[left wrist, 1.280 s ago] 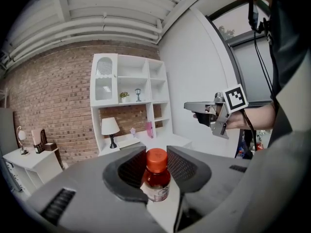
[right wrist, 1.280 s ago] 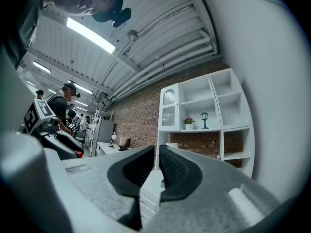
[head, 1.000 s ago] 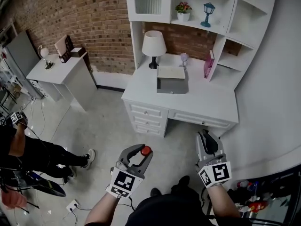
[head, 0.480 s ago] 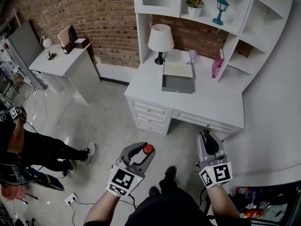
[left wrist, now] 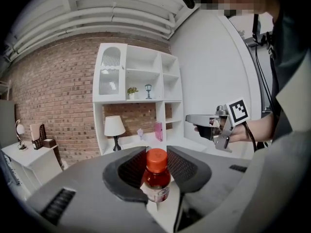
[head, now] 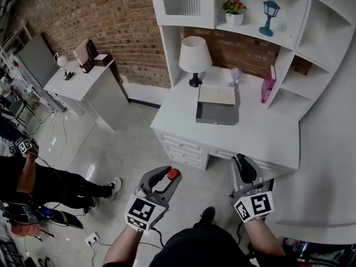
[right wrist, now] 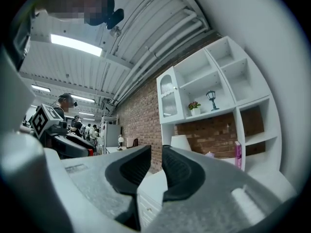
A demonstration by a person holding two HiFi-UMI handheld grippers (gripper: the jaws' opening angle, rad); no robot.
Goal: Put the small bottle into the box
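The surface (head: 261,141) carrying the box (head: 216,113) sits lower and nearer in the head view than a second ago, while both hand-held grippers keep their places low in that view. The left hand-held gripper (head: 168,178) is clamped on the bottle (head: 173,174), which stands upright with its red cap above the jaws, over the floor and well short of the box. The right hand-held gripper (head: 242,166) has its jaws drawn together on nothing, also short of the box, by the surface's front edge.
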